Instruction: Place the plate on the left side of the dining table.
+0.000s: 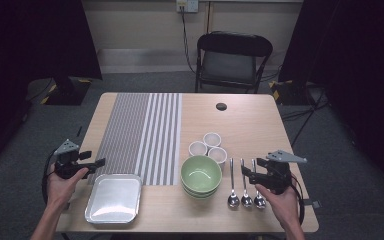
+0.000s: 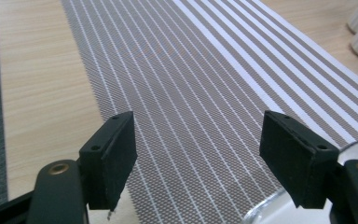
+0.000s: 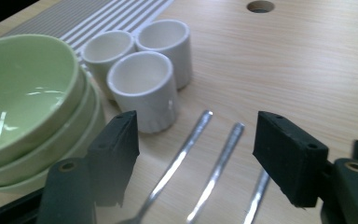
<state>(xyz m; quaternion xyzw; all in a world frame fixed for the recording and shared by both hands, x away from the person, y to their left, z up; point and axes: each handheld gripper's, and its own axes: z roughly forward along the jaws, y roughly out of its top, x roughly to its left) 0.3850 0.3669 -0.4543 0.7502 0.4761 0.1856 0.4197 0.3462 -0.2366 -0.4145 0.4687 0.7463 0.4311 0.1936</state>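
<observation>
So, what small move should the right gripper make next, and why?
Probably lower the right gripper onto one spoon handle and close. Its jaws are open and empty, hovering above the three spoons lying side by side, beside the green bowls.

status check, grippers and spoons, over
Left gripper open, over striped placemat by foil tray. Right gripper open, nothing held, above three spoons. White cups and stacked green bowls close beside.

Three metal spoons (image 1: 246, 186) lie side by side near the desk's near right edge, bowls toward the person. A shiny square tray (image 1: 114, 198) sits at the near left edge.
</observation>
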